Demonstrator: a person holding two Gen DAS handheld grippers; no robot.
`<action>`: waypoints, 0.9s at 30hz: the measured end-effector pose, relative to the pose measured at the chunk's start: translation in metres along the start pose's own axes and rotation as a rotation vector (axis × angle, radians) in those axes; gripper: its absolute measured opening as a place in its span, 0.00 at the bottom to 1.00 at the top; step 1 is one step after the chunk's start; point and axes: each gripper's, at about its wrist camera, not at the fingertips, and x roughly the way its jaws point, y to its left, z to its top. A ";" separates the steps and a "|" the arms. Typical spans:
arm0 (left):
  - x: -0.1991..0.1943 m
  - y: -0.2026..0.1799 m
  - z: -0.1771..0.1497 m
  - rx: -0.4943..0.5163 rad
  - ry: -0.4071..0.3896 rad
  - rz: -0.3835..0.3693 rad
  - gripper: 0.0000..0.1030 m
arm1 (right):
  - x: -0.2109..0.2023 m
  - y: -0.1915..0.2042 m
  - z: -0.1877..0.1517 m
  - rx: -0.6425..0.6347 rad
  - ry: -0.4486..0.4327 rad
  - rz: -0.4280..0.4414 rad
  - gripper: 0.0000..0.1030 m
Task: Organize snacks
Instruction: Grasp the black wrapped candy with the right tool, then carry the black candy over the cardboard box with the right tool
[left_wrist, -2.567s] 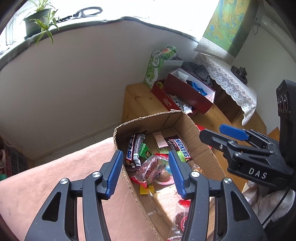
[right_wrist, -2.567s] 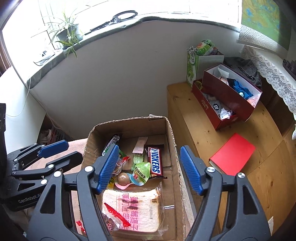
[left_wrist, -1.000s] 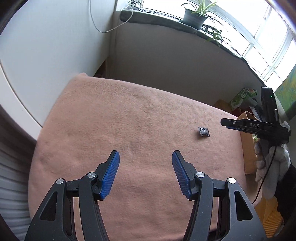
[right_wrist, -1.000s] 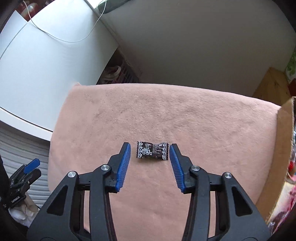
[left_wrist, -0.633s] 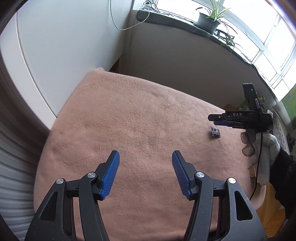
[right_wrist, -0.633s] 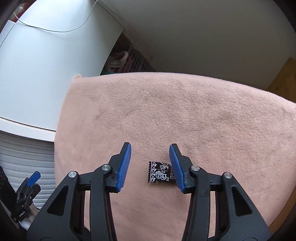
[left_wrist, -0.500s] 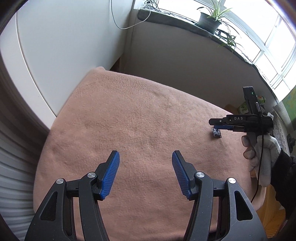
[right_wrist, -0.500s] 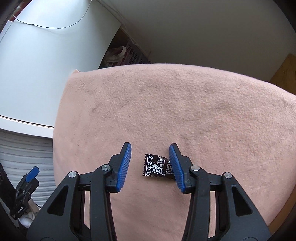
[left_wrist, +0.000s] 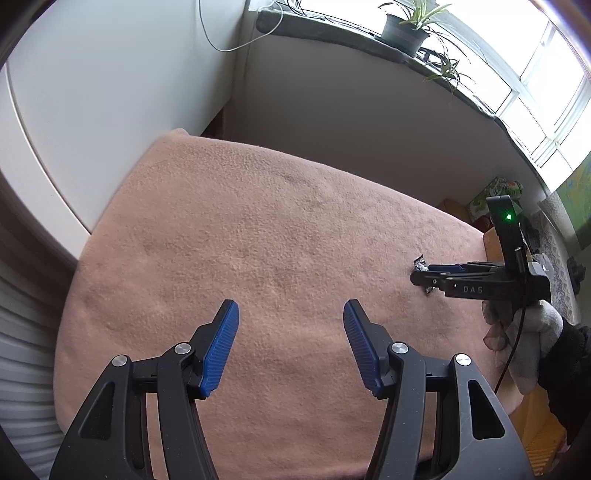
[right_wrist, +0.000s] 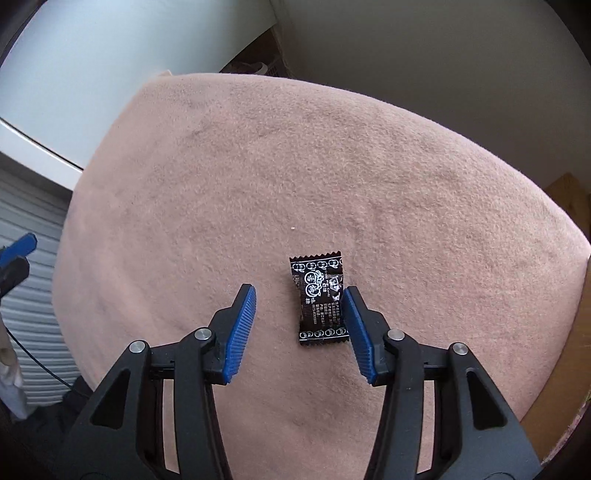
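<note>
The right gripper has just been opening and sits lower; the black candy, now lengthwise, seems released.

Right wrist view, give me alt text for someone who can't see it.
A small black candy wrapper lies on a pink fleece blanket between the right tongs, touching the right-hand blue pad with a gap on the other side. The tongs have just been opening.

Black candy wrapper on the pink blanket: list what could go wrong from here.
1. The small black printed candy wrapper lies off-centre in the right claw, against its right pad, with a wide gap to the left pad. The jaws have just been opening, so closing now might push the candy sideways or pinch only its crimped edge.
2. The soft pink fleece blanket could snag in the pads.
3. The left claw hangs open and apart, so it cannot steady anything.
</note>
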 end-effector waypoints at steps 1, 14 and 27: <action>0.001 -0.001 0.000 0.002 0.002 0.000 0.57 | 0.001 0.004 -0.001 -0.013 0.000 -0.019 0.49; 0.003 -0.014 0.004 0.026 0.003 -0.023 0.57 | -0.010 -0.005 -0.019 0.053 -0.037 -0.038 0.24; 0.015 -0.049 0.010 0.104 0.021 -0.068 0.57 | -0.085 -0.039 -0.077 0.253 -0.182 -0.070 0.24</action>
